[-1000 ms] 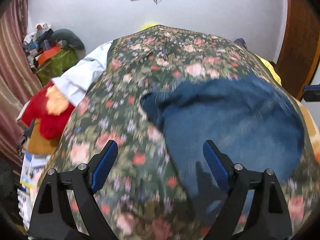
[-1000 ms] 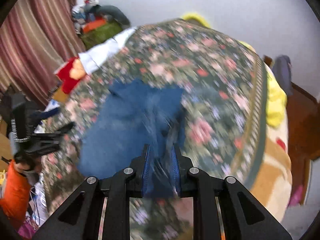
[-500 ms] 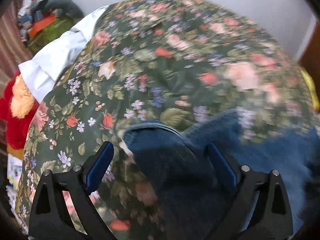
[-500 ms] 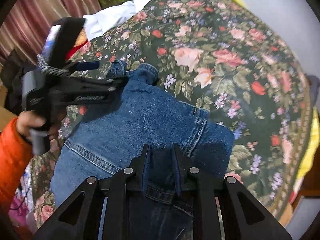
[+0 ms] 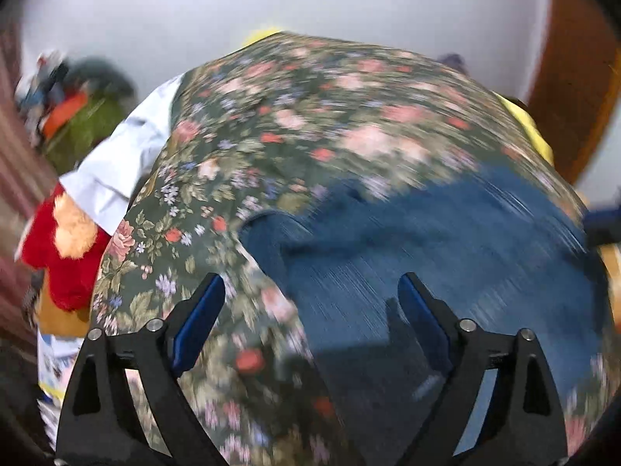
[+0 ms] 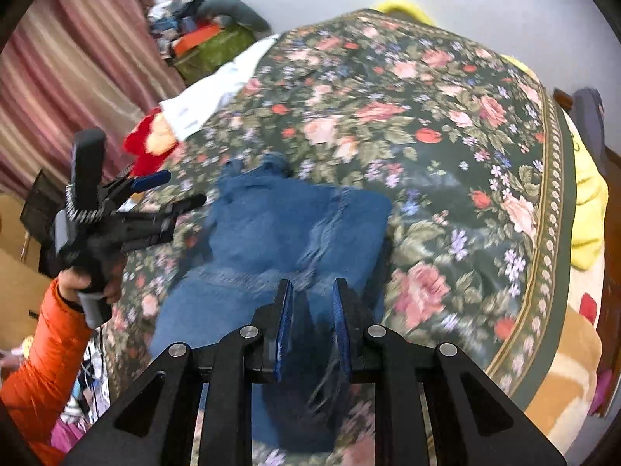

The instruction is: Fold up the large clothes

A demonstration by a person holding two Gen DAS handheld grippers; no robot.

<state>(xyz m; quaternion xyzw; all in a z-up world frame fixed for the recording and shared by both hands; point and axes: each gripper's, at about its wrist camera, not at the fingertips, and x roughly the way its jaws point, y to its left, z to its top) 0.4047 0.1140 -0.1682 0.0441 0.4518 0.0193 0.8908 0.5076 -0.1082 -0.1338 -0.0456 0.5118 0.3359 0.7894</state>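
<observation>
The jeans (image 6: 279, 229) are spread on the bed (image 6: 446, 124). The left gripper (image 5: 310, 303) is held wide apart above them, gripping nothing. The right gripper (image 6: 310, 310) is clamped on denim.

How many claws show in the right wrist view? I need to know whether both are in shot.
2. The right claw is at the bottom centre over the jeans; the left claw is at the left, above the bedspread's edge.
</observation>
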